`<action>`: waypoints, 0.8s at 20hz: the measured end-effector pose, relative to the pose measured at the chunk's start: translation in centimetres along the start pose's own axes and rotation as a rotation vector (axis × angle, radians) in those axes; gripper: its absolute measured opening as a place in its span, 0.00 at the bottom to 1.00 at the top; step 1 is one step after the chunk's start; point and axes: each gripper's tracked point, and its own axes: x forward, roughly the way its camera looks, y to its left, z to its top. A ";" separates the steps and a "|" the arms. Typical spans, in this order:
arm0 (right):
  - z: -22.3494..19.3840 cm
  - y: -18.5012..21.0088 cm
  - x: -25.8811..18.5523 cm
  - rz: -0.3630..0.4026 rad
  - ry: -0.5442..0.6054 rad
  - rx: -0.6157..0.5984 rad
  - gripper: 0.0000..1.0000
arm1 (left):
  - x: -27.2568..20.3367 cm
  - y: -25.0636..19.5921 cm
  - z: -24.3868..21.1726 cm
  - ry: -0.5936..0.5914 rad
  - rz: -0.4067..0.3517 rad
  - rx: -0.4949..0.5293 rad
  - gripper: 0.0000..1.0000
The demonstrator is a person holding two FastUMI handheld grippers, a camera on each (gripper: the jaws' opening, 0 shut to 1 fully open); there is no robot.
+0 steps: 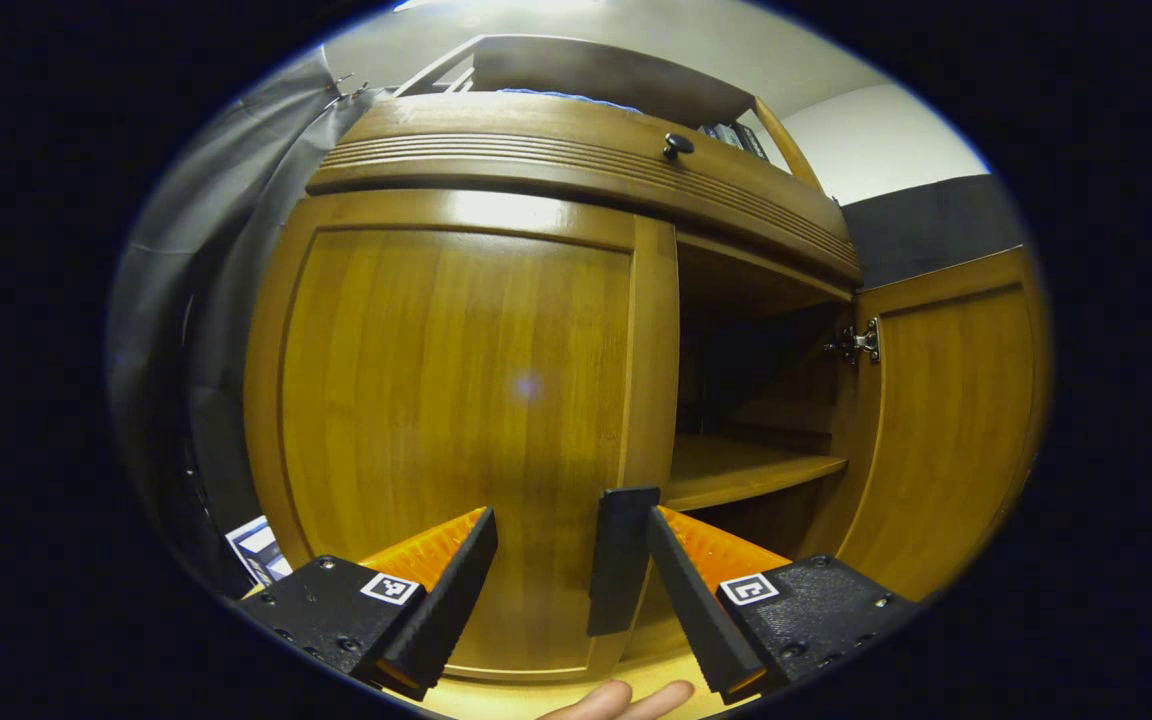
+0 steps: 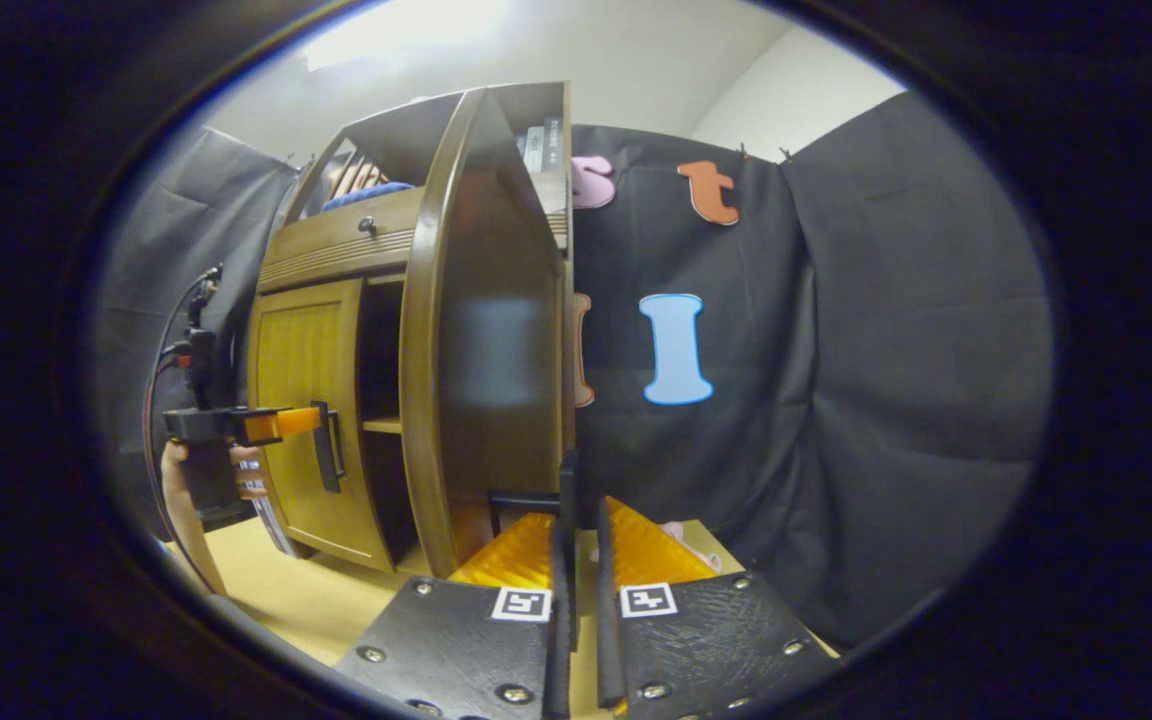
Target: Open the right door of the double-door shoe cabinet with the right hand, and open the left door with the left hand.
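My left gripper (image 1: 571,560) is open, with its two fingers spread wide in front of the left door (image 1: 456,420) of the shoe cabinet (image 1: 586,160). The left door's handle (image 1: 622,560) is a dark bar that stands upright between my fingers, much closer to the right finger (image 1: 696,600); I cannot tell if it touches. The left door is shut. In the right gripper view I see that same gripper (image 2: 281,424) from the side, held by a hand (image 2: 236,470), with its tips at the handle (image 2: 324,446). My right gripper (image 2: 576,560) is almost closed, its fingers close on each side of the thin dark handle (image 2: 566,500) on the right door (image 2: 496,340); I cannot tell for sure that both press on it. The right door is swung open, and its edge points at my camera. In the left gripper view the right door (image 1: 946,430) stands out to the side on a metal hinge (image 1: 861,342). Between the doors I see a wooden shelf (image 1: 746,470) in the dark inside. A small round knob (image 1: 676,145) sits on the drawer above. The cabinet stands on a light wooden table (image 2: 306,590). A black cloth wall (image 2: 886,350) hangs close behind the right door.
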 end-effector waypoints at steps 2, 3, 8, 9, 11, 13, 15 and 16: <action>-0.3 -0.9 0.1 0.035 0.017 0.034 0.11 | 0.3 -0.5 -0.6 0.000 -0.023 -0.001 0.89; -0.3 -1.3 0.3 0.050 0.017 0.019 0.11 | 0.4 -1.0 -0.6 0.000 -0.031 0.022 0.89; -0.2 -2.0 0.5 0.138 0.032 0.089 0.11 | 0.3 -1.1 0.3 -0.078 0.023 0.161 0.88; -0.3 -1.9 0.2 0.143 0.032 0.078 0.11 | 0.4 -1.4 -0.2 -0.069 0.020 0.167 0.93; -0.3 -3.9 -0.5 0.089 0.013 0.009 0.28 | 0.6 -1.8 -1.0 -0.043 0.011 0.162 0.89; 0.5 -6.3 -2.4 0.011 -0.015 0.014 0.61 | 0.9 -1.9 -1.3 -0.036 0.009 0.155 0.94; 1.7 -6.8 -4.6 -0.017 -0.062 0.088 0.93 | 1.3 -2.1 -1.3 -0.045 0.006 0.142 0.92; 2.1 -7.6 -5.3 -0.055 -0.088 0.106 1.00 | 1.4 -2.4 -1.1 -0.055 -0.003 0.130 0.91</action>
